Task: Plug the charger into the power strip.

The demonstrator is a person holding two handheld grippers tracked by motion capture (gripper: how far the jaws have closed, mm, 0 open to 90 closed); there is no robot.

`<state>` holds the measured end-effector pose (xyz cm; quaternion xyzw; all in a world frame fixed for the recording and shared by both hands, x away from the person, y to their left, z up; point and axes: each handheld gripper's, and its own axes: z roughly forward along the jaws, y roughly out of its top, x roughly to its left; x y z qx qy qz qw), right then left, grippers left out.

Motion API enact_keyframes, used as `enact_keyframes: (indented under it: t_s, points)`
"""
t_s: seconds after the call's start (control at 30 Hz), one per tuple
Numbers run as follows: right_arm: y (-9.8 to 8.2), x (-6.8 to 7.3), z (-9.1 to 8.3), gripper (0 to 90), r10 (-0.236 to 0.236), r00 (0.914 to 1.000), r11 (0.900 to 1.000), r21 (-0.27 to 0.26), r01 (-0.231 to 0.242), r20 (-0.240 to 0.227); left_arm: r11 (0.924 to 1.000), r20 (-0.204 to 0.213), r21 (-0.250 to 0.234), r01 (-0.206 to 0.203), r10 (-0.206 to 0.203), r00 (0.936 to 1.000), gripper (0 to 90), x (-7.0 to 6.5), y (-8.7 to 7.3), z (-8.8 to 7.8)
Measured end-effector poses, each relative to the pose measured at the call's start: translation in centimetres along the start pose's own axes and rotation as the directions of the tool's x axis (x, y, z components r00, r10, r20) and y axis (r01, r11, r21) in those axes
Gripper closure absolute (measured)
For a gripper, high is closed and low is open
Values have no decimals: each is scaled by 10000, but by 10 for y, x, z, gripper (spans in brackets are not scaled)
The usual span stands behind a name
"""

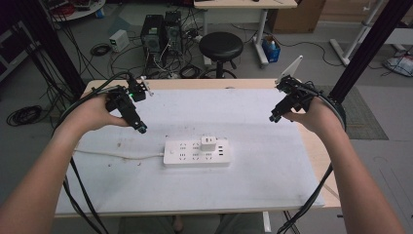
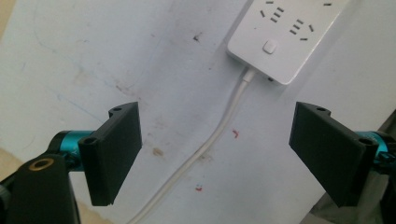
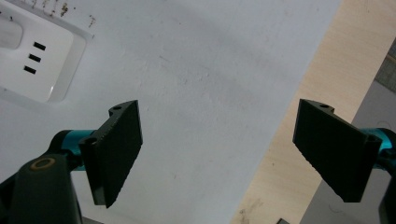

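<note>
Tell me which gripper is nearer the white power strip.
Left. The left gripper hovers just up-left of the power strip, near its cord end; the right gripper hangs farther off, up-right of it.

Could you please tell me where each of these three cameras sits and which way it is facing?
High view: fixed above the person's side, looking forward and down at the table; both forearms, left gripper and right gripper show.
Left gripper view: rides the left gripper, looking down past its open jaws at the power strip and its cable.
Right gripper view: rides the right gripper, jaws open, over the table edge.
Shared: all three show the power strip.
</note>
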<state>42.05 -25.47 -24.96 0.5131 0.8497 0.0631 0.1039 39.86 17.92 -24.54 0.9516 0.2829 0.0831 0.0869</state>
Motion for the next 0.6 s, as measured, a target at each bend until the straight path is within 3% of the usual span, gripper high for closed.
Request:
enact_keyframes:
  t_s: [0.27,0.6]
  points:
    - [-2,0,2,154,-190,9998,9998,44,190,72,10000,11,1,-58,58,10000,170,-3,-1,-1]
    - [-2,0,1,154,-60,10000,9999,-138,60,-8,10000,-105,-69,-40,39,9999,170,0,-6,-2]
